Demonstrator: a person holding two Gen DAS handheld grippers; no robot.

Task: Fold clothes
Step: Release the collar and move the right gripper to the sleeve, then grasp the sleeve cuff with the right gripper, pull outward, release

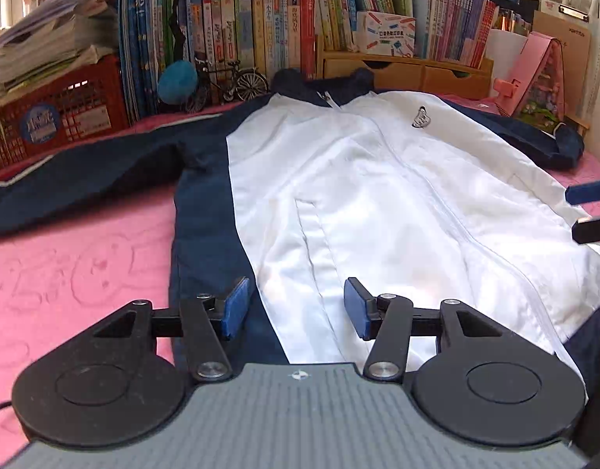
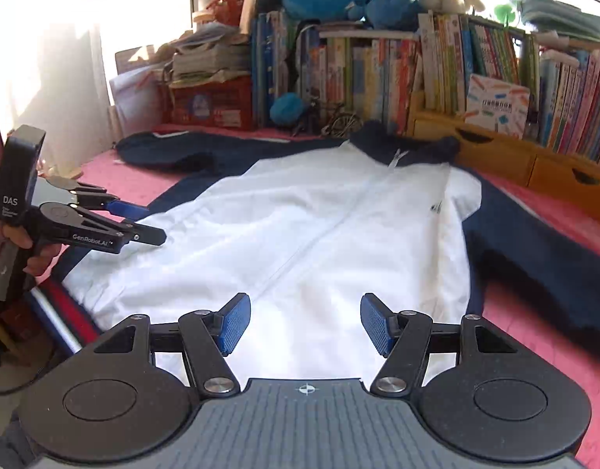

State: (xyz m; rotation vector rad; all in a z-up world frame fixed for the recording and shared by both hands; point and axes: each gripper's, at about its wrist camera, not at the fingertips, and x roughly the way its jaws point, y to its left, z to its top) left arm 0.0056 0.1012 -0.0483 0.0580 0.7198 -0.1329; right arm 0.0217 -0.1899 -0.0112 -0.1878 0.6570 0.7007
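White and navy zip jacket (image 1: pixel 378 195) lies flat, front up, on pink bedspread (image 1: pixel 77 265), collar toward far bookshelf (image 1: pixel 261 27), sleeves spread left and right. Left gripper (image 1: pixel 296 308) wide open over near hem, holding nothing. Right gripper (image 2: pixel 306 322) also wide open, empty, above white front panel.

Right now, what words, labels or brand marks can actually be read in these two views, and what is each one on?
"DAS": on the upright handle of the left gripper, right wrist view.
"GenRobot.AI": on that gripper's black arm.
Jacket chest badge: too small to read.
Book spines, white box and red crate sticker: printed text, too blurred to read.
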